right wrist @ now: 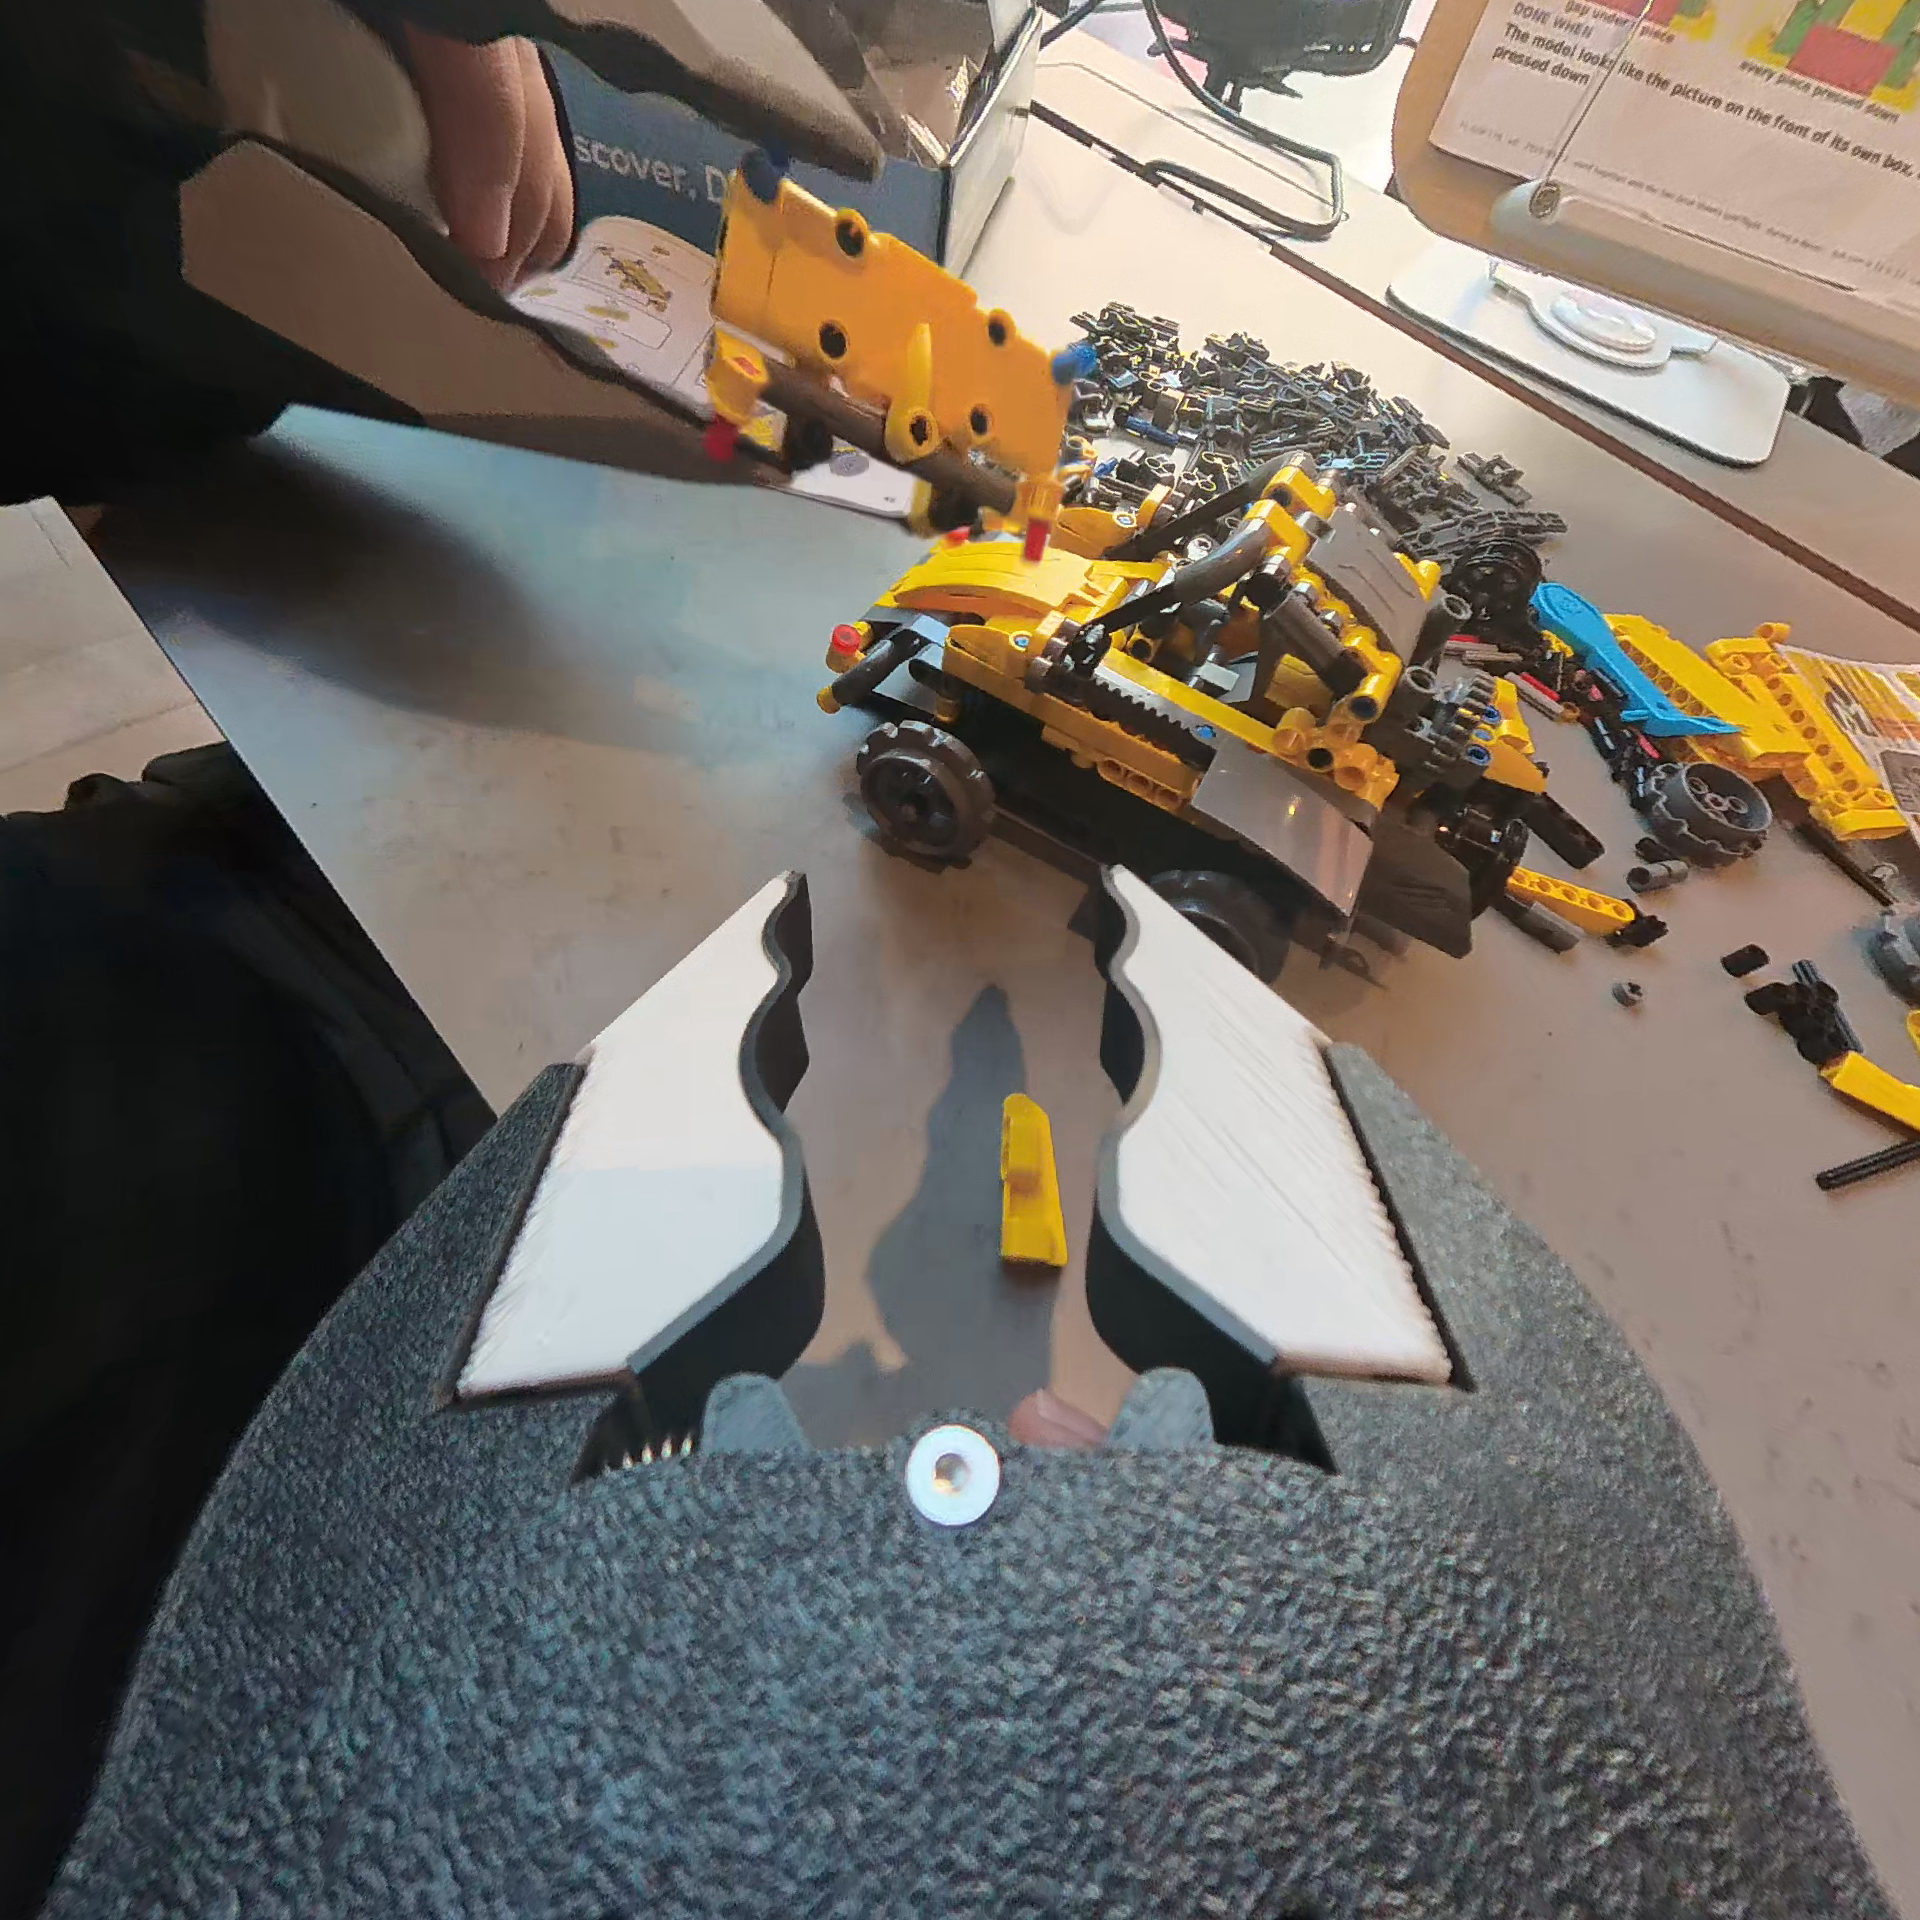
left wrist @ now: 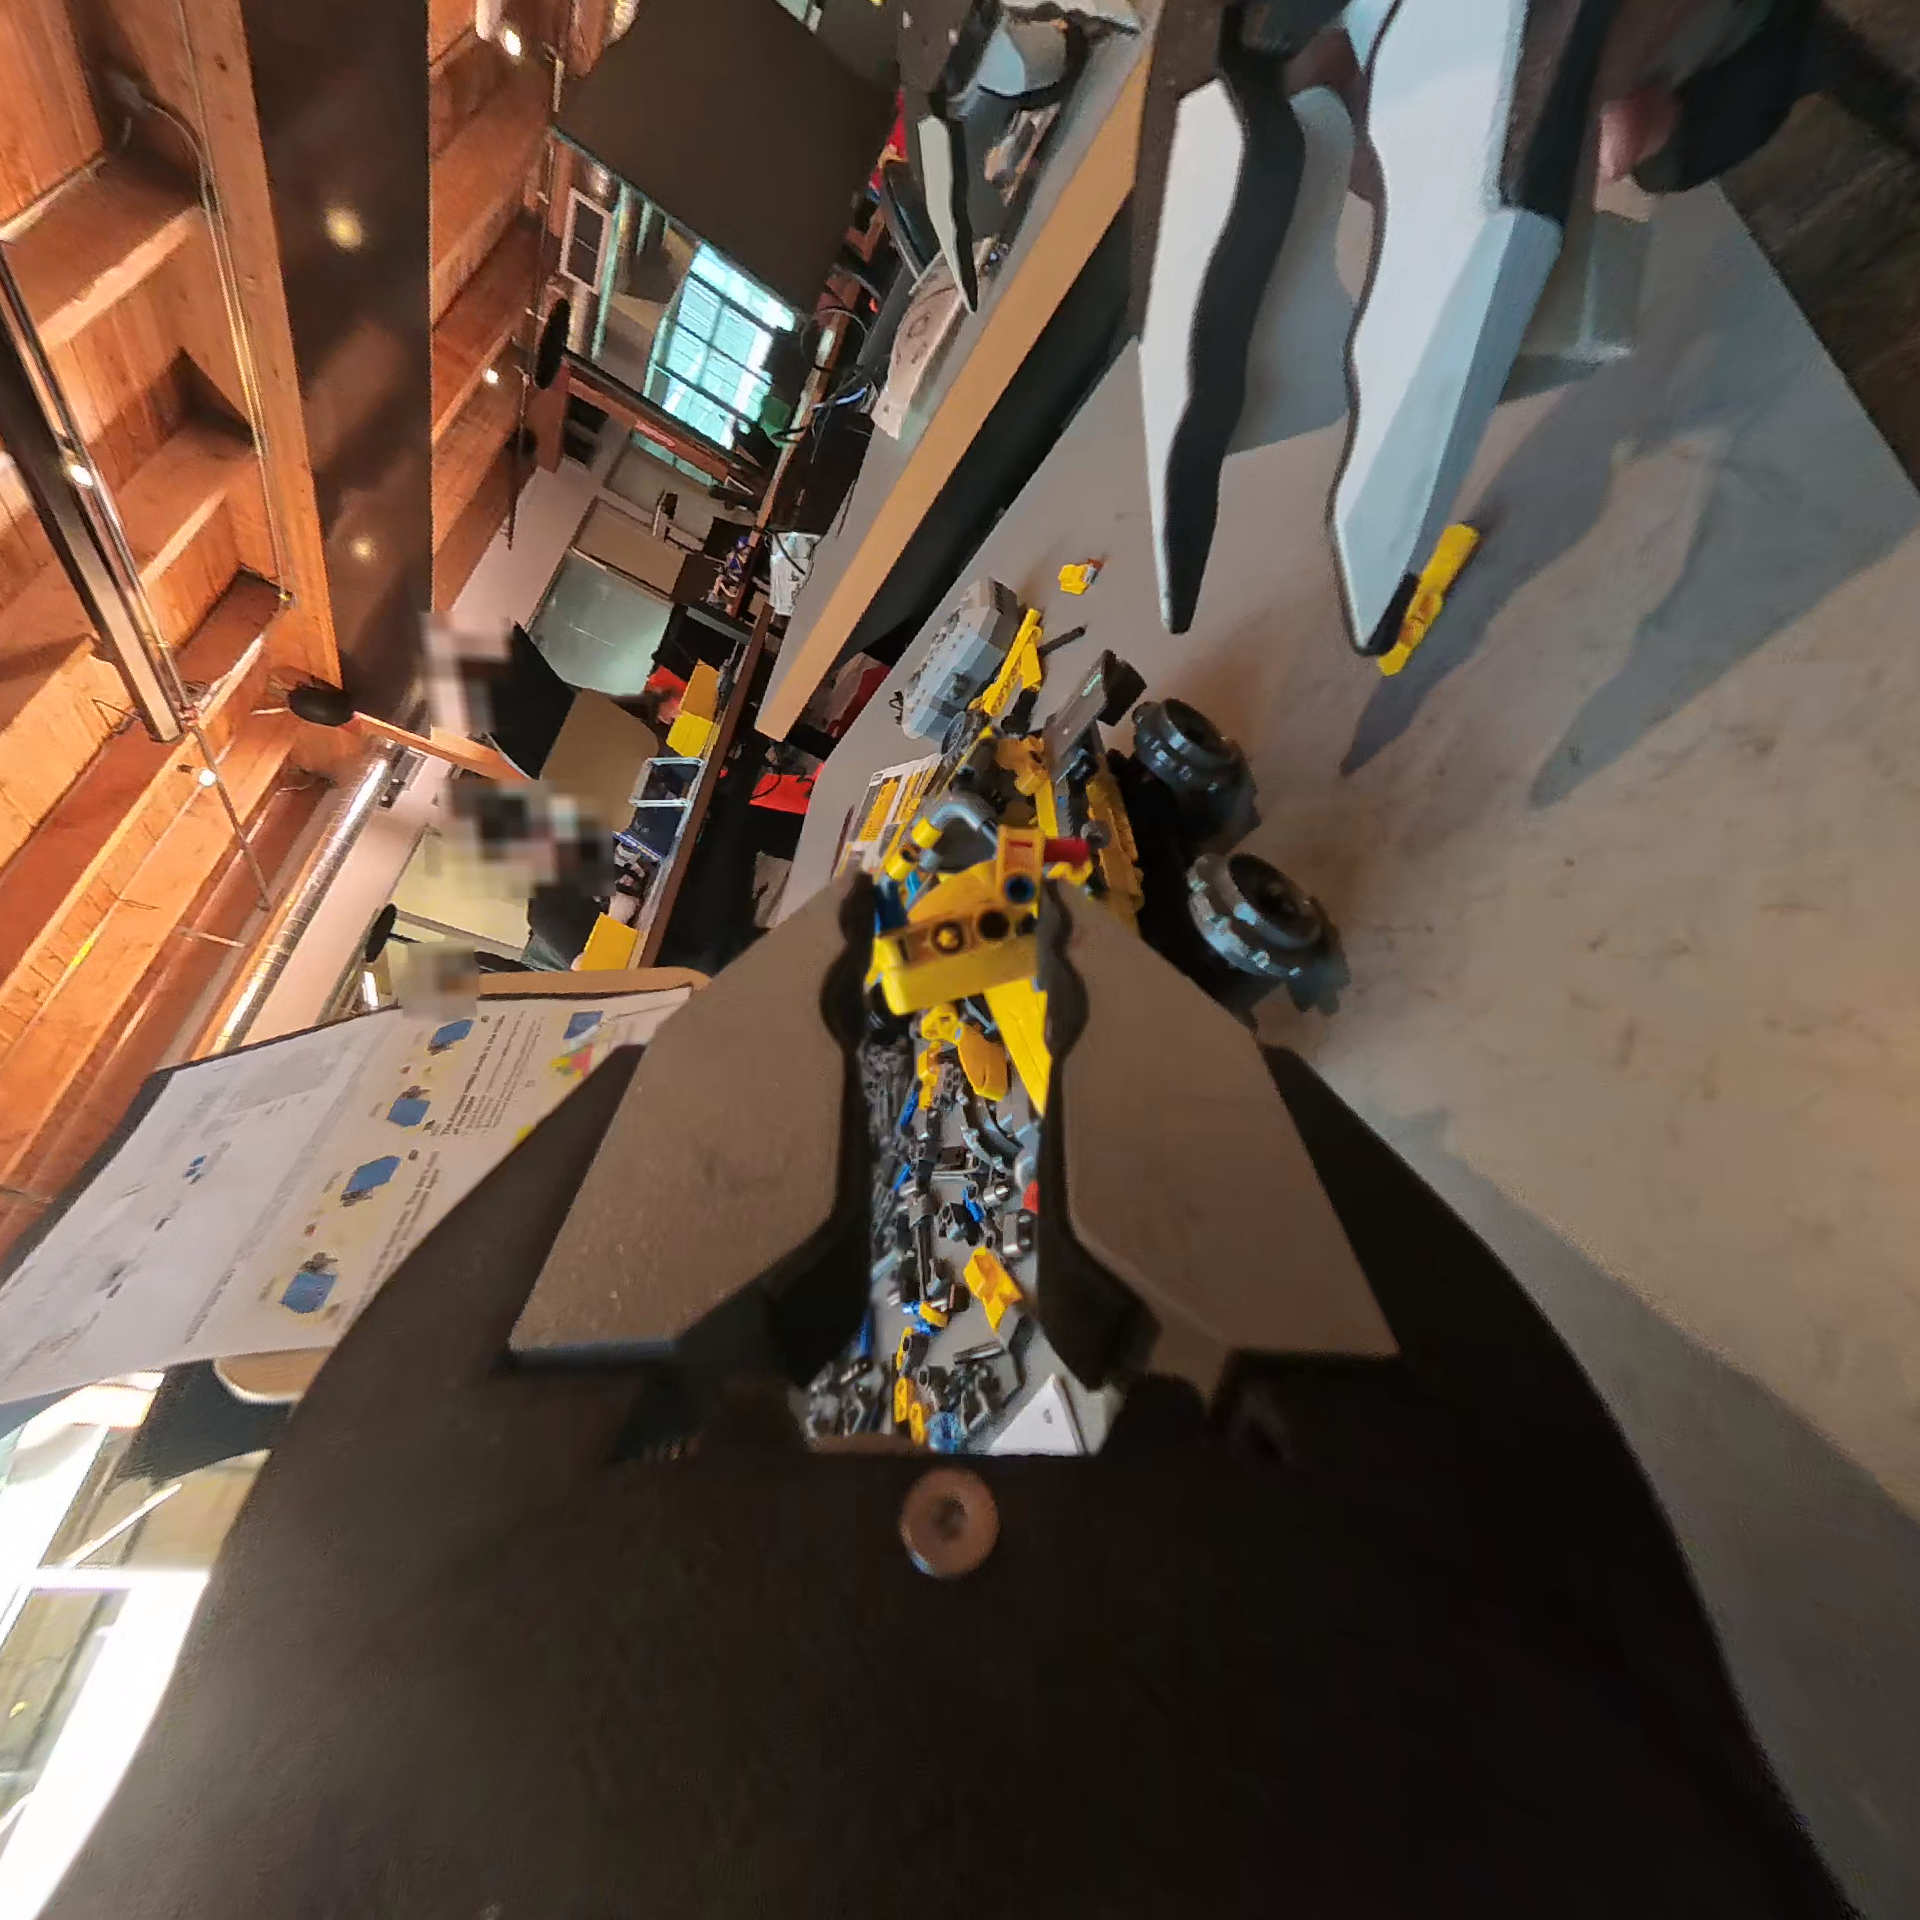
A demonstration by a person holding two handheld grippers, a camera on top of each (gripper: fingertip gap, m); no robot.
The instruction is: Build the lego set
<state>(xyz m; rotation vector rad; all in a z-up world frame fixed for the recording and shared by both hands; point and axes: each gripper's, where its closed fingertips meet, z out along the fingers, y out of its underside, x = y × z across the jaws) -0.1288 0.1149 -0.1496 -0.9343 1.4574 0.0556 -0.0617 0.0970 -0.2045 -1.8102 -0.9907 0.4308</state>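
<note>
The left gripper point(left wrist: 951, 935) is clamped on a yellow brick-built panel assembly point(right wrist: 894, 343), held in the air above the grey table point(right wrist: 540, 665). From the right wrist view its long axis slopes from upper left down to lower right, and a dark axle with red-tipped pins runs along its lower edge; the gripping end is hidden behind the fingers. The right gripper point(right wrist: 951, 914) hovers just above the table with its white, ridged, wavy-edged fingers point(right wrist: 665, 1174) spread apart, and between them lies a small yellow wedge-shaped piece point(right wrist: 1031, 1184), flat on the table, its long axis pointing away from the camera. Beyond stands a partly built yellow and grey toy vehicle point(right wrist: 1195, 727) with black knobbly wheels, beside a heap of small dark loose parts point(right wrist: 1299, 416), too small to tell apart.
</note>
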